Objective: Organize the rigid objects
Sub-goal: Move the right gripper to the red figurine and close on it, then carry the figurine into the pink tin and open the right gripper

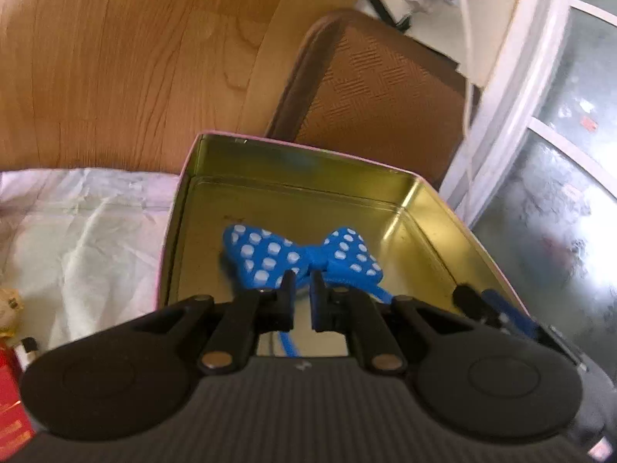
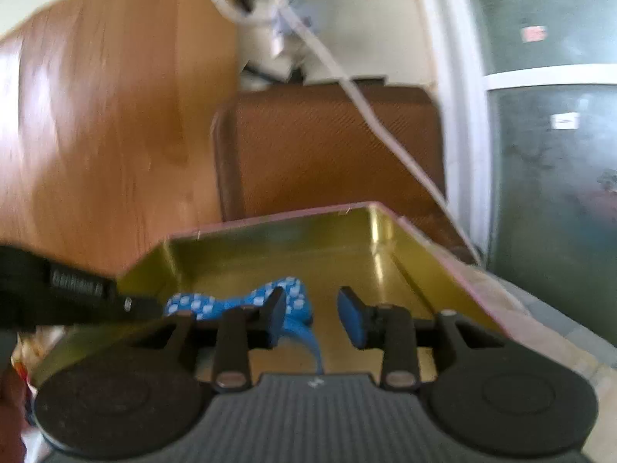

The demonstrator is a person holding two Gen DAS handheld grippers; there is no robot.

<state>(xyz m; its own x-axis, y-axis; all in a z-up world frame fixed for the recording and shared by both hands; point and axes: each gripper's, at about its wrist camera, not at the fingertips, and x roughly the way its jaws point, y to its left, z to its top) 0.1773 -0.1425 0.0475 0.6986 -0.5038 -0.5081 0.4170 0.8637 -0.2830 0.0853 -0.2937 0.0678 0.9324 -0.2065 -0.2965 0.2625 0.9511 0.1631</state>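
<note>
A blue bow with white dots lies on the floor of an open gold-lined tin with a pink rim. A blue strap runs from the bow toward the camera. My left gripper hangs just above the bow's knot with its jaws nearly closed, a narrow gap between them, and I cannot tell whether they pinch the bow or strap. In the right wrist view the bow lies in the tin. My right gripper is open and empty above the tin's floor, right of the bow.
The tin rests on a pale wrinkled cloth. A wooden panel and a brown padded chair back stand behind it. A window frame is at the right. A red box sits at the left edge.
</note>
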